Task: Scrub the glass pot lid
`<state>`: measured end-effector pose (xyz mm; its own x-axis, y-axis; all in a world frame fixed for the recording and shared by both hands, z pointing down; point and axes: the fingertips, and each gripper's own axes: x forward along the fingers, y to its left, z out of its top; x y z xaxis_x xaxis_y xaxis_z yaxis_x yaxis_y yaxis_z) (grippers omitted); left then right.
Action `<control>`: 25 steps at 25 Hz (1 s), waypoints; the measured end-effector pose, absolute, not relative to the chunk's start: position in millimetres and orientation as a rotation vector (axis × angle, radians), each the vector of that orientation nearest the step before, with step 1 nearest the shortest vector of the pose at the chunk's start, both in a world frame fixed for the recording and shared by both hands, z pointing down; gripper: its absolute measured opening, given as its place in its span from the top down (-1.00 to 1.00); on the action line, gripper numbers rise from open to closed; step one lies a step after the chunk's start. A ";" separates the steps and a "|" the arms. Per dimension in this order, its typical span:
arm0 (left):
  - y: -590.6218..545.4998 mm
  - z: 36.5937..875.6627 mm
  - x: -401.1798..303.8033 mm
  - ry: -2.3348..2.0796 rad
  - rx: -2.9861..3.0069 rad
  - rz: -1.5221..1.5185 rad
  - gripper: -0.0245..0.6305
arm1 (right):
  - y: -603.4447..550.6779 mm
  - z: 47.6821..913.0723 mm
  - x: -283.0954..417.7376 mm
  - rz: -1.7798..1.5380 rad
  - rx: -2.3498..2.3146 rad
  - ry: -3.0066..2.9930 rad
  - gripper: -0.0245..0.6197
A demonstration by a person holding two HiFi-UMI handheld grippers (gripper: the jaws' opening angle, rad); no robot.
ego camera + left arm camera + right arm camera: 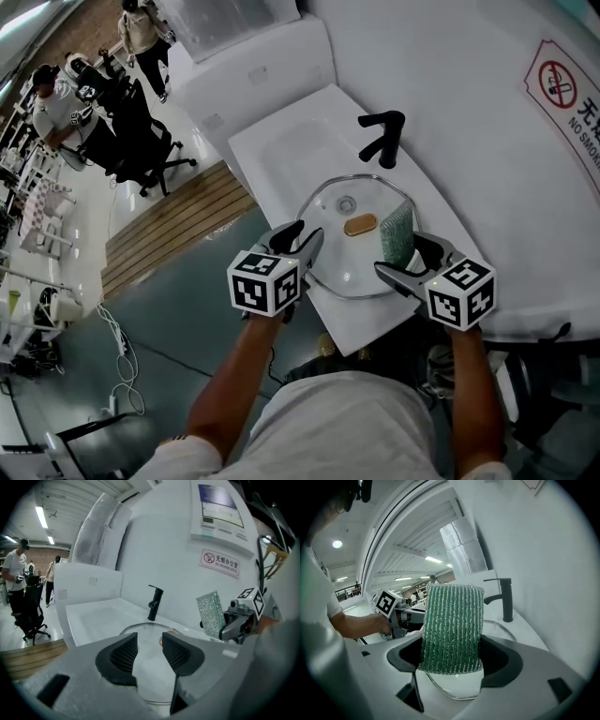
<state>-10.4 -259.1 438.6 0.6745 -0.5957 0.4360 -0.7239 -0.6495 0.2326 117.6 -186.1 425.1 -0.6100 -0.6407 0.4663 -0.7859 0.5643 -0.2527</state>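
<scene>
— Starting nearest, what is held, and by which hand?
— The left gripper is seen released: its ribbed black pads stand apart, nothing is pressed between them, and only the lid is glimpsed through the gap. The right gripper is clamped on a green scrub pad, which is kept upright between its jaws.
— Where is the glass pot lid found?
— It is laid flat, tan knob upward, on the white sink unit, just in front of the black tap and between the two grippers. The pad is held at its right rim; whether contact is made cannot be told.
— What writing can be read?
— A red no-smoking sign is fixed to the white wall on the right. "NO SMOK" is legible before it is cut off by the frame edge, and Chinese characters are printed above it.
— And the room beyond?
— A slatted wooden platform is set left of the sink on a grey-green floor. Farther off, a black office chair and people are seen among desks, and strip lights are mounted overhead.
</scene>
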 end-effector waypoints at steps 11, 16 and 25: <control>-232.9 354.8 26.9 -0.907 2.782 0.182 0.45 | -192.0 351.7 113.7 0.428 1.269 -2.629 -0.16; -223.4 324.1 34.5 -0.909 2.871 0.080 0.58 | -190.3 326.0 110.3 0.333 1.286 -2.703 -0.16; -209.6 293.2 35.4 -0.958 2.948 -0.069 0.78 | -180.6 297.0 102.0 0.136 1.331 -2.818 -0.16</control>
<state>35.4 -209.6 293.2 0.8083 -0.5881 -0.0298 -0.5863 -0.8084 0.0525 102.0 -180.6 297.0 -0.6358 -0.7697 0.0572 -0.7716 0.6323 -0.0693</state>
